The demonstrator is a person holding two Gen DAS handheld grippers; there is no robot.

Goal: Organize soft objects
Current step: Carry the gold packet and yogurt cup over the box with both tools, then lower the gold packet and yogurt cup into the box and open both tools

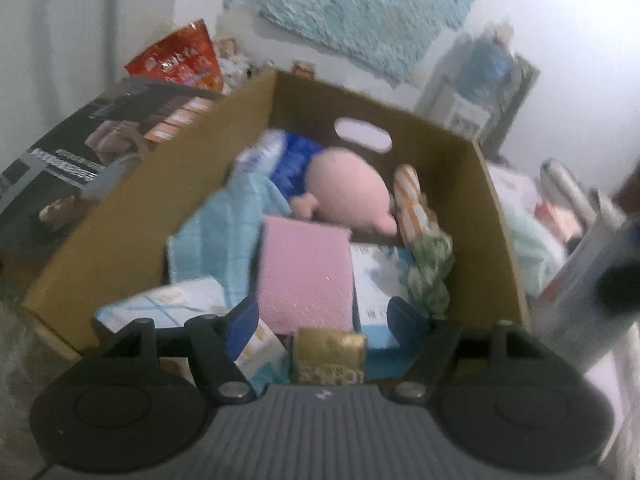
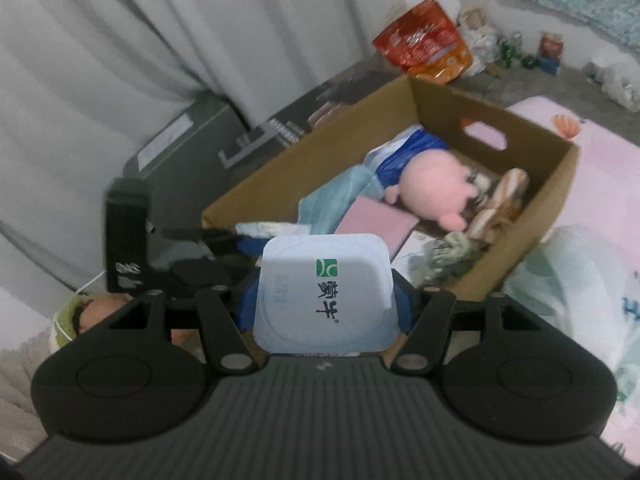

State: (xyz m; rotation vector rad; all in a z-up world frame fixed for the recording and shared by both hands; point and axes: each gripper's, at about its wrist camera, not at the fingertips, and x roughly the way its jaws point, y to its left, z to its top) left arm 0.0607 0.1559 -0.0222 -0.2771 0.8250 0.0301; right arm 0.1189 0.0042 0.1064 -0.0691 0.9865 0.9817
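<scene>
While left tool [image 1: 322, 312] gapes empty, right tool [image 2: 324, 300] clamps yogurt cup [image 2: 324, 292].

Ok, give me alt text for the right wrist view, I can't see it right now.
The right gripper holds a white yogurt cup with a green logo, just short of an open cardboard box. Inside lie a pink plush toy, a pink pad and light blue cloth.
</scene>
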